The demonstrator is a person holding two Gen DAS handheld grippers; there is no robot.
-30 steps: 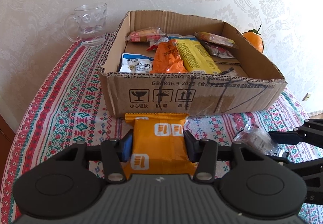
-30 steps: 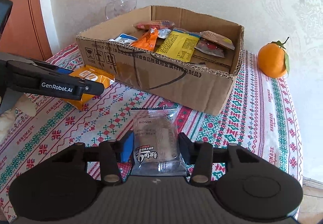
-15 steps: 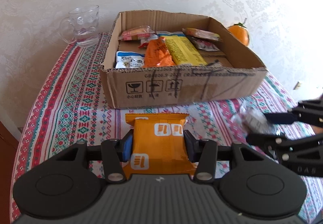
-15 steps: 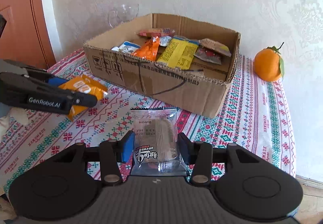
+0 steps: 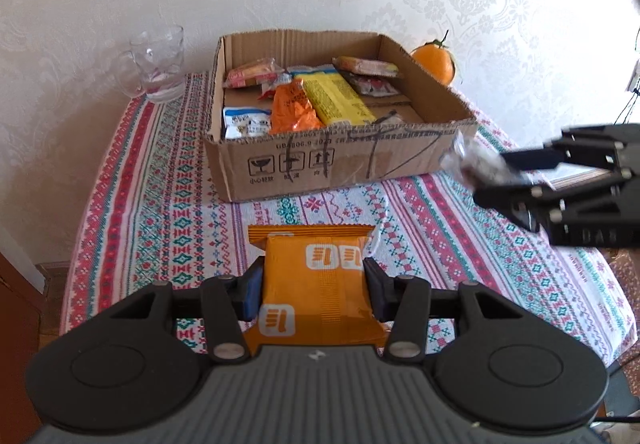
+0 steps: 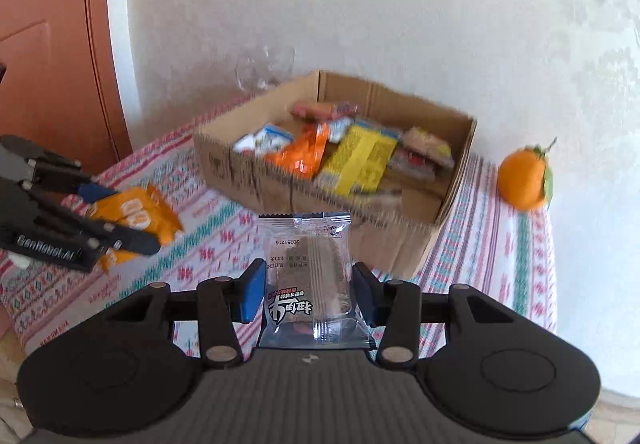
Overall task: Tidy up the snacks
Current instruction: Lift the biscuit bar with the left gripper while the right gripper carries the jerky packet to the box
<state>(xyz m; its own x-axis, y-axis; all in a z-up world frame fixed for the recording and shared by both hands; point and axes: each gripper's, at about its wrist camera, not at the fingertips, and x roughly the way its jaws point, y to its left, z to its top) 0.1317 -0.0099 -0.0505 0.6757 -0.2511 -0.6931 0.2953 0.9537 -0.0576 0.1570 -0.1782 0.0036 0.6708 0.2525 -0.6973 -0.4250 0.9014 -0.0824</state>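
My left gripper (image 5: 314, 286) is shut on an orange snack packet (image 5: 316, 284) and holds it above the patterned tablecloth, in front of the cardboard box (image 5: 320, 168). Inside the box lie several snack packets, among them a yellow one (image 5: 338, 102) and an orange one (image 5: 292, 110). My right gripper (image 6: 308, 290) is shut on a clear packet with a brown snack (image 6: 310, 272), raised in front of the box's near right corner (image 6: 400, 244). In the right wrist view the left gripper (image 6: 132, 232) with its orange packet (image 6: 140, 216) shows at the left.
A glass mug (image 5: 158, 64) stands left of the box at the wall. An orange fruit (image 5: 434, 62) sits behind the box's right corner. The tablecloth (image 5: 160, 204) covers a small table whose edges lie close on the left and right. A brown door (image 6: 52, 44) is at the left.
Both grippers have risen with their packets still held, so the box now looks smaller and farther. The right gripper with the clear packet is higher in the left wrist view.
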